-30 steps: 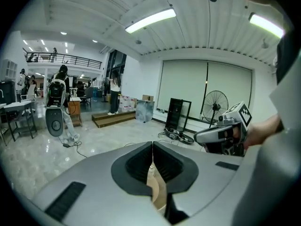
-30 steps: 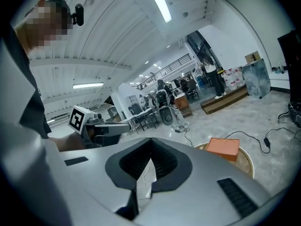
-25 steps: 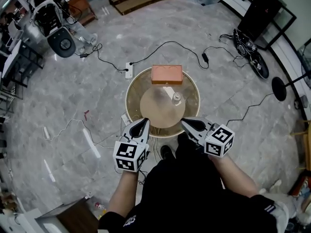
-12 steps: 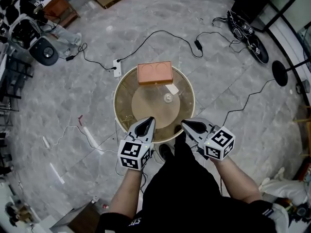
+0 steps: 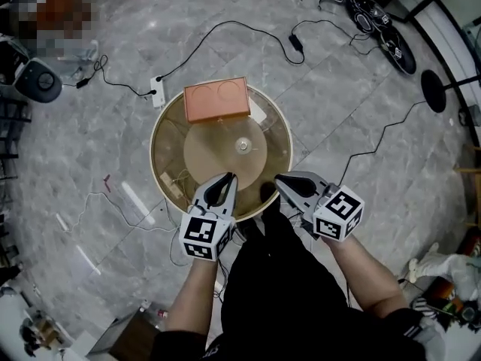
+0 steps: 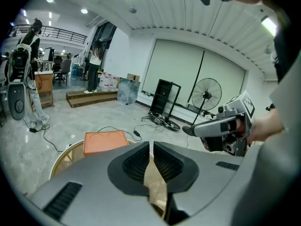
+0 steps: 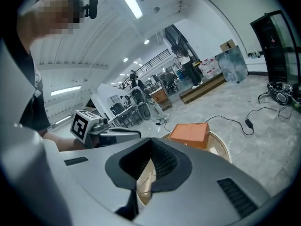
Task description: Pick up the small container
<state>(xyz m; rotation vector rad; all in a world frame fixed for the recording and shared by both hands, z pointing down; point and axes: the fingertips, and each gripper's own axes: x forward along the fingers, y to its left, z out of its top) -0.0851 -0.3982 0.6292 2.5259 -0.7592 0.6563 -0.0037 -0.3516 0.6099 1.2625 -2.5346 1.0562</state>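
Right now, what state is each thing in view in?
left hand-held gripper: shut, empty, over the near rim of the round table
right hand-held gripper: shut, empty, over the same rim
small container: standing at the table's middle, untouched
orange box: lying flat at the far rim

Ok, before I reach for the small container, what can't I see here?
- Small container: head view, too small to tell its shape or lid.
- Same container: both gripper views, hidden behind each gripper's own body.
- Round table near rim: head view, covered by left gripper and right gripper.
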